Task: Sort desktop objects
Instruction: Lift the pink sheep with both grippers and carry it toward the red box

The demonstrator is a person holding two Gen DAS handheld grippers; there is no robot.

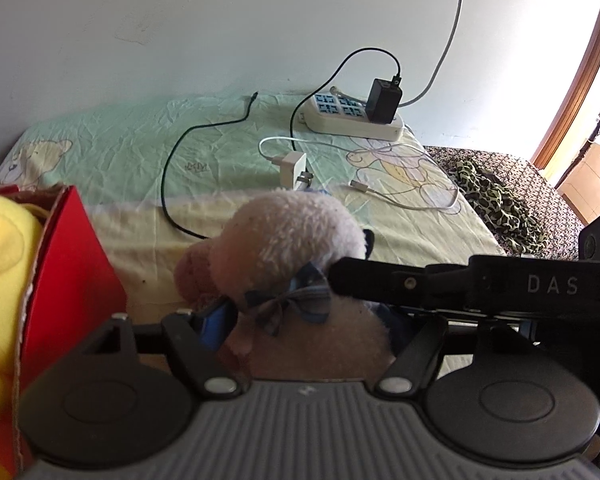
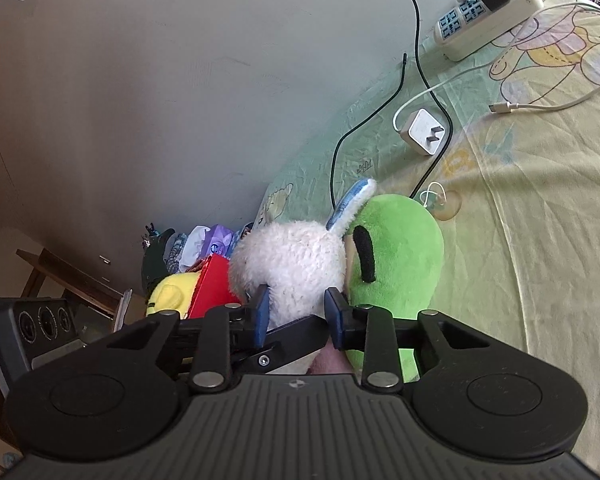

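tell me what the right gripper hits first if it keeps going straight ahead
Most likely the white plush toy: it sits directly between the right gripper fingers, apparently already touching. The green plush lies just right of that line.

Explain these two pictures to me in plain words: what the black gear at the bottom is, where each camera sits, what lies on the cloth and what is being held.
The black gear is two hand-held grippers, each carrying a camera that looks along its fingers. One view is from the left gripper, the other from the right gripper. Both frame the same white plush toy; whether either squeezes it is unclear. Beside it are a green plush and a red box containing a yellow plush. On the cartoon-print cloth lie a power strip, a white charger and a black cable.
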